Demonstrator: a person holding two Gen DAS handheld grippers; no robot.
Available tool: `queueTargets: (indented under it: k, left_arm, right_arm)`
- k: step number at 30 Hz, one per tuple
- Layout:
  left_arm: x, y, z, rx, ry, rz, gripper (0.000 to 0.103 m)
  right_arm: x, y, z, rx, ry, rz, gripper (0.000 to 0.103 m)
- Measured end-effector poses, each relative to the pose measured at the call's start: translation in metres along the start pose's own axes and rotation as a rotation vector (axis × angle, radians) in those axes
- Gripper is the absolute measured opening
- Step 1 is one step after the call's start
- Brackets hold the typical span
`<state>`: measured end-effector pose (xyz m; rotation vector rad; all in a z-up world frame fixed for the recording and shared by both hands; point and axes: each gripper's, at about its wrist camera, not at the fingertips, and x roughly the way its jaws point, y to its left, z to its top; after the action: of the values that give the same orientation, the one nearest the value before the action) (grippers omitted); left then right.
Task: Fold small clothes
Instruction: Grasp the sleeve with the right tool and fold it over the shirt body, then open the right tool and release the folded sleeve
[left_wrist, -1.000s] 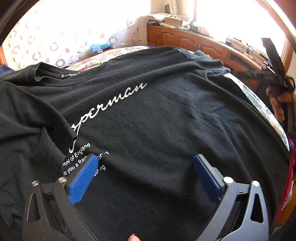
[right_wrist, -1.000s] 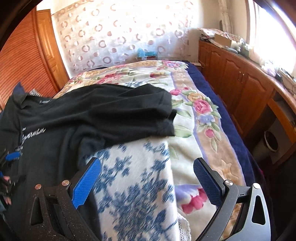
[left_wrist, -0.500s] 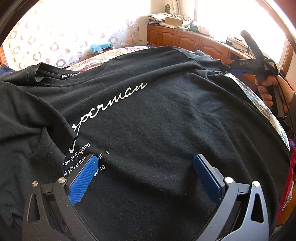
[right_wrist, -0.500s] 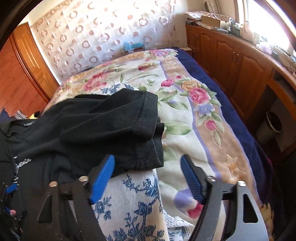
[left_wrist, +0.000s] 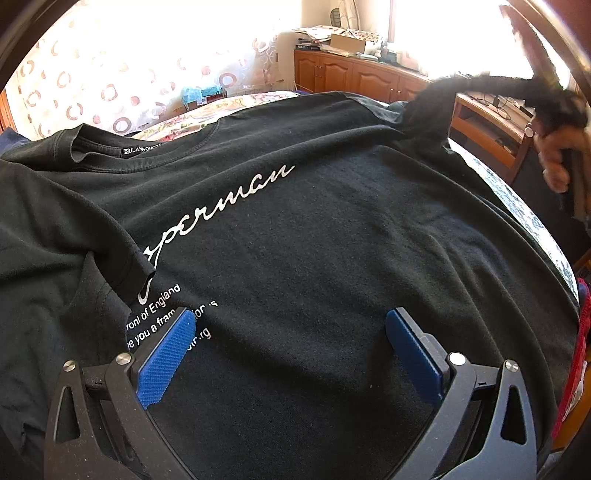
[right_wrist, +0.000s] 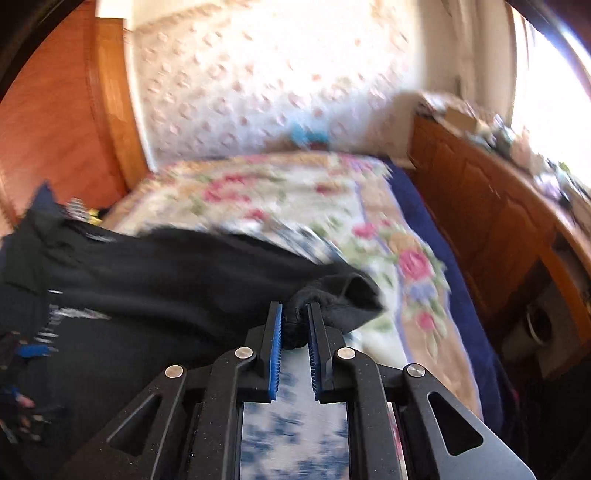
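Note:
A black T-shirt (left_wrist: 314, 240) with white script lettering lies spread face up on the bed, collar at the far left. Its near-left sleeve is folded in over the chest. My left gripper (left_wrist: 288, 332) is open and empty, low over the shirt's lower front. My right gripper (right_wrist: 295, 314) is shut on the shirt's right sleeve (right_wrist: 343, 295) and holds it lifted off the bed. In the left wrist view that sleeve (left_wrist: 480, 92) hangs raised at the far right, beside the hand.
A floral bedspread (right_wrist: 295, 195) covers the bed, with a blue-and-white cloth (right_wrist: 291, 424) under the shirt's right side. Wooden cabinets (right_wrist: 498, 221) run along the right wall. A wooden door (right_wrist: 55, 110) stands at the left. A red item (left_wrist: 576, 369) lies at the bed's right edge.
My right gripper moved onto the right sleeve, closed on it and lifted it; its view is now blurred by motion. My left gripper has stayed put and open.

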<state>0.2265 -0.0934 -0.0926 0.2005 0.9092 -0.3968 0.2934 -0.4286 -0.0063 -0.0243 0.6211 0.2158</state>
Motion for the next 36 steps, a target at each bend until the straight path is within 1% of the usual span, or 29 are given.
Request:
queueTargets:
  k: [2, 4, 7, 8, 9, 10, 11, 12, 14, 15, 17, 20, 23, 28, 31, 32, 33, 34, 35, 36]
  left_arm:
    - [-0.001, 0.001, -0.001, -0.007, 0.0, 0.008, 0.103]
    - [-0.006, 0.003, -0.002, -0.021, -0.014, 0.024, 0.103]
    - [-0.027, 0.009, -0.005, -0.052, -0.076, 0.03, 0.103]
    - [-0.038, 0.011, -0.007, -0.065, -0.105, 0.019, 0.103]
    - [-0.049, 0.012, -0.009, -0.076, -0.131, 0.006, 0.103]
    - [-0.059, 0.013, -0.011, -0.085, -0.16, -0.009, 0.103]
    - [-0.07, 0.014, -0.014, -0.094, -0.187, -0.017, 0.103]
    - [-0.079, 0.015, -0.015, -0.1, -0.209, -0.018, 0.103]
    - [-0.097, 0.015, -0.02, -0.112, -0.265, -0.008, 0.103]
    - [-0.102, 0.014, -0.02, -0.119, -0.281, -0.002, 0.103]
    - [-0.111, 0.014, -0.021, -0.136, -0.315, 0.0, 0.103]
    - [-0.119, 0.012, -0.024, -0.162, -0.355, -0.001, 0.103]
    - [-0.122, 0.01, -0.025, -0.159, -0.372, 0.03, 0.103]
    - [-0.123, 0.01, -0.032, -0.159, -0.375, 0.026, 0.103]
    - [-0.126, 0.012, -0.036, -0.162, -0.382, 0.023, 0.103]
    - [-0.126, 0.013, -0.037, -0.161, -0.382, 0.028, 0.103]
    - [-0.127, 0.014, -0.038, -0.161, -0.385, 0.028, 0.103]
    - [-0.127, 0.015, -0.04, -0.162, -0.386, 0.025, 0.103]
    - [-0.127, 0.016, -0.041, -0.167, -0.387, 0.019, 0.103]
    - [-0.128, 0.018, -0.042, -0.172, -0.388, 0.014, 0.103]
  right_arm:
    - [-0.013, 0.023, 0.003, -0.053, -0.028, 0.063, 0.013]
    - [-0.022, 0.047, 0.0, -0.098, -0.026, 0.145, 0.013]
    - [-0.025, 0.074, -0.013, -0.156, 0.026, 0.27, 0.013]
    - [-0.024, 0.081, -0.018, -0.175, 0.047, 0.291, 0.014]
    - [-0.021, 0.083, -0.023, -0.197, 0.059, 0.285, 0.024]
    - [-0.022, 0.085, -0.028, -0.211, 0.062, 0.276, 0.029]
    - [-0.023, 0.084, -0.032, -0.216, 0.064, 0.279, 0.039]
    - [-0.023, 0.082, -0.034, -0.213, 0.061, 0.28, 0.046]
    - [-0.023, 0.071, -0.034, -0.187, 0.04, 0.242, 0.05]
    - [-0.021, 0.065, -0.028, -0.164, 0.036, 0.23, 0.053]
    - [-0.019, 0.048, -0.027, -0.095, 0.03, 0.203, 0.058]
    - [0.003, 0.034, -0.03, -0.005, 0.083, 0.105, 0.059]
    - [0.036, 0.023, -0.033, 0.062, 0.138, 0.1, 0.059]
    - [0.079, 0.015, -0.026, 0.132, 0.193, 0.074, 0.059]
    - [0.089, 0.02, -0.019, 0.13, 0.188, 0.07, 0.059]
    - [0.087, 0.024, -0.017, 0.119, 0.189, 0.076, 0.048]
    - [0.085, 0.028, -0.016, 0.102, 0.201, 0.096, 0.019]
    - [0.088, 0.033, -0.013, 0.079, 0.207, 0.099, 0.008]
    - [0.084, 0.041, -0.009, 0.051, 0.192, 0.105, 0.005]
    - [0.078, 0.046, -0.005, 0.034, 0.175, 0.129, 0.003]
